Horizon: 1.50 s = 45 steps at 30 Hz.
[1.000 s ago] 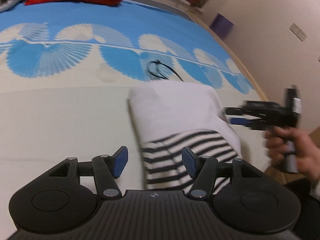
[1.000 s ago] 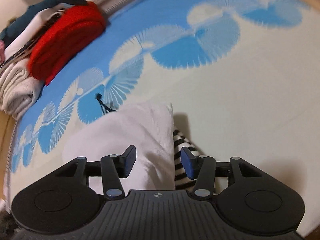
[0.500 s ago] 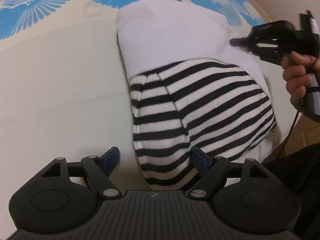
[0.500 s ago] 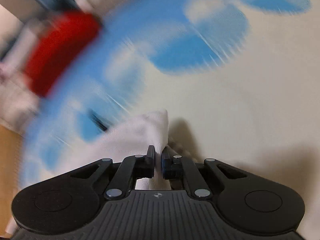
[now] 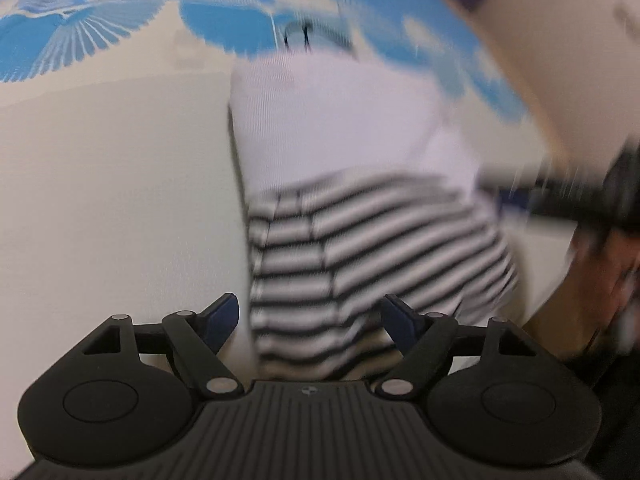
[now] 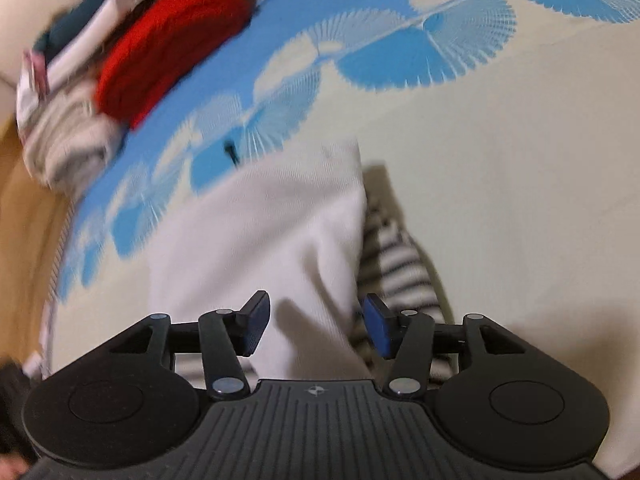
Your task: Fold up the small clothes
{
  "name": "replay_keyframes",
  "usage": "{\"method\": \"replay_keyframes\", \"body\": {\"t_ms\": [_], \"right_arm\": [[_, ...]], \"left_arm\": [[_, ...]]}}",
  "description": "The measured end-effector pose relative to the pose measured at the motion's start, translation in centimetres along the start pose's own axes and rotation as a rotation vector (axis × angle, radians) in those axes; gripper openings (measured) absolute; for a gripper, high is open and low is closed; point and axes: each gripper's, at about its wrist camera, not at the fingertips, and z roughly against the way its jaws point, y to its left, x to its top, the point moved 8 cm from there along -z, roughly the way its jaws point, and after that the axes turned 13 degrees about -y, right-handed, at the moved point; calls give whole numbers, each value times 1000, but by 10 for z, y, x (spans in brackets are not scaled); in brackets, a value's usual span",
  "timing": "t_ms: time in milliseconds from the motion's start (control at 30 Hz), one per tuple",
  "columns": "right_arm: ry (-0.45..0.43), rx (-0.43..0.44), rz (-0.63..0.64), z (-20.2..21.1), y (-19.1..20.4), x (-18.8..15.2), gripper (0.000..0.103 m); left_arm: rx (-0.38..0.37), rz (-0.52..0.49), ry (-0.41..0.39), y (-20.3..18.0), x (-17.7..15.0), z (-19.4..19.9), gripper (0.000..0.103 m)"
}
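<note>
The small garment [image 5: 360, 184], white at the far end and black-and-white striped at the near end, lies on the cream part of the blue fan-print bedspread [image 5: 100, 168], its white part doubled over the stripes, so one fold looks made, with at least one more to go. Left gripper [image 5: 310, 318] hovers with jaws wide apart over the striped end, gripping nothing. Right gripper [image 6: 316, 328] is opening, white cloth between its pads but not pinched.

My left gripper [image 5: 308, 318] pointed steeply down, jaws spread wide, gripping nothing. My right gripper [image 6: 316, 326] was opening, pads pressing on nothing.
</note>
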Motion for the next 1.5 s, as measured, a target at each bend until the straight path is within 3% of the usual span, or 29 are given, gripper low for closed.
{"method": "replay_keyframes", "body": {"t_ms": [100, 133, 167, 233, 300, 367, 433, 533, 600, 633, 667, 733, 833, 967, 1067, 1100, 1133, 1167, 1200, 1267, 1333, 1500], "right_arm": [[67, -3, 33, -2, -4, -22, 52], [63, 6, 50, 2, -2, -25, 35], [51, 26, 47, 7, -3, -24, 7], [12, 52, 7, 20, -7, -19, 2], [-31, -6, 1, 31, -21, -13, 0], [5, -74, 8, 25, -34, -19, 0], [69, -101, 69, 16, -36, -32, 0], [39, -109, 89, 17, -31, -26, 4], [-43, -148, 77, 24, -33, -9, 26], [-86, -159, 68, 27, -32, 0, 56], [-128, -163, 61, 28, -32, 7, 72], [-150, -137, 61, 24, -29, 14, 71], [-88, -80, 30, 7, -28, 10, 71], [11, -108, -14, -24, -35, 3, 71], [34, -118, -67, -35, -38, 0, 72], [31, -117, -75, -36, -37, 1, 70], [34, -111, -81, -38, -35, 1, 58], [35, -100, -82, -40, -33, 1, 39], [32, -91, -89, -41, -30, 2, 31], [17, -94, -82, -43, -24, 6, 15], [3, -98, -74, -44, -18, 10, 13], [-78, -35, -128, -43, 8, 28, 12]], "left_arm": [[-21, 85, -54, -3, 12, 1, 83], [-22, 101, -49, -6, 13, -1, 83], [-21, 107, -35, -8, 11, -5, 83], [-1, 75, 11, -12, 2, -16, 83], [43, -39, 62, -16, -10, -26, 85], [74, -140, 84, -22, -18, -34, 88], [69, -145, 89, -23, -18, -37, 88], [55, -61, 98, -12, -11, -31, 87], [18, 9, 59, -7, 3, -21, 87], [-4, 46, 28, -4, 13, -18, 88], [-21, 85, 1, 0, 22, -16, 88], [-28, 184, -33, 13, 37, -20, 88], [-13, 332, -21, 33, 43, -38, 88], [-38, 396, 2, 37, 47, -68, 88], [-73, 452, 7, 40, 44, -84, 89], [-82, 471, 10, 40, 42, -91, 89], [-91, 481, 10, 40, 42, -94, 89], [-97, 474, 0, 39, 40, -94, 89], [-96, 457, -9, 37, 43, -93, 88], [-91, 425, -28, 33, 47, -90, 77], [-88, 384, -53, 28, 53, -80, 52], [-77, 200, -201, 16, 88, -27, 45]]}}
